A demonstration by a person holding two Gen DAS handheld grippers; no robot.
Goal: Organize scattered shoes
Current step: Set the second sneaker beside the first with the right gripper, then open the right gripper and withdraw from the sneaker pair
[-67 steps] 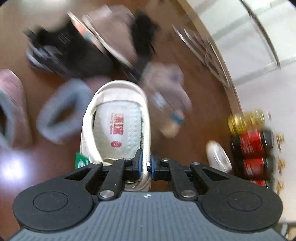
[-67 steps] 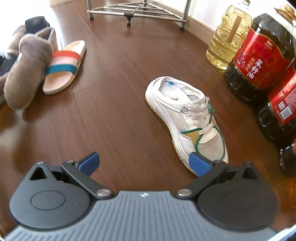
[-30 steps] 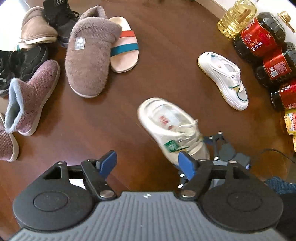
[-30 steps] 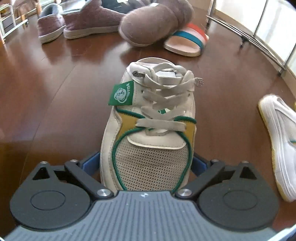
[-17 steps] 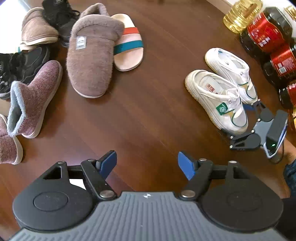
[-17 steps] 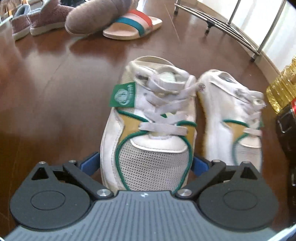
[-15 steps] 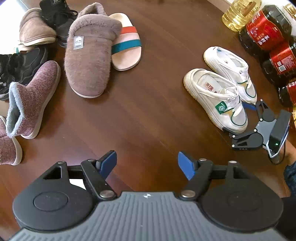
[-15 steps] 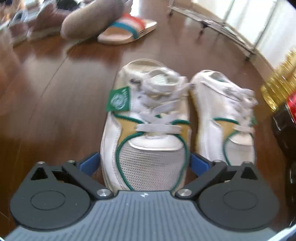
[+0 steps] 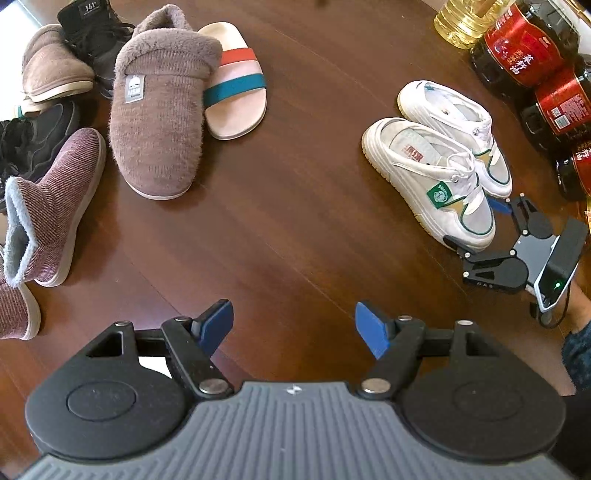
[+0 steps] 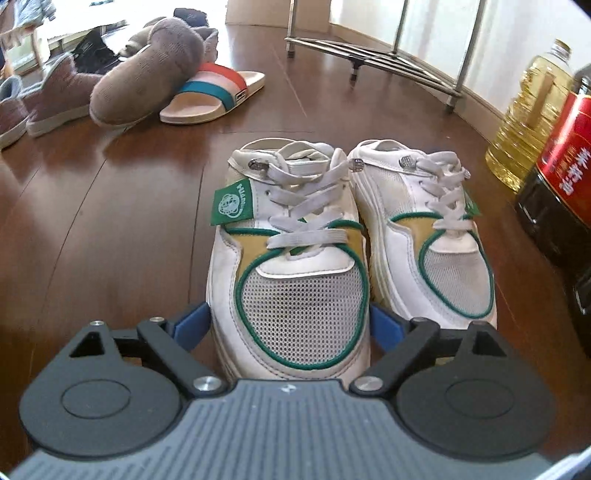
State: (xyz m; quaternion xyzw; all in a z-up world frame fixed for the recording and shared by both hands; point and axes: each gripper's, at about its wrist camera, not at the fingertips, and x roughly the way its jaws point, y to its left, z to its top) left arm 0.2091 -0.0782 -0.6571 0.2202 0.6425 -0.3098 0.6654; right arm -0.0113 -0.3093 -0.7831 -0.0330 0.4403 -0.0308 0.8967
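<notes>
Two white sneakers with green trim stand side by side on the wood floor, toes toward the right wrist camera. The near sneaker (image 9: 417,166) (image 10: 295,258) carries a green tag, and its toe sits between the jaws of my right gripper (image 10: 290,325) (image 9: 474,225). Those jaws are closing, and the blue pads (image 10: 192,325) touch both sides of the toe. Its mate (image 9: 450,114) (image 10: 436,236) lies just beyond, toward the bottles. My left gripper (image 9: 293,321) hangs open over bare floor, pointing down, with nothing between its fingers.
Left of the pair lie a brown fuzzy slipper (image 9: 159,122), a striped slide (image 9: 236,85), a maroon boot slipper (image 9: 48,210) and black sneakers (image 9: 92,33). Oil bottles (image 9: 524,55) crowd the right side. A metal rack (image 10: 388,55) stands at the back.
The tagged sneaker travelled with my right gripper from mid-floor to the right and now rests beside its mate. My left gripper stayed open and barely moved.
</notes>
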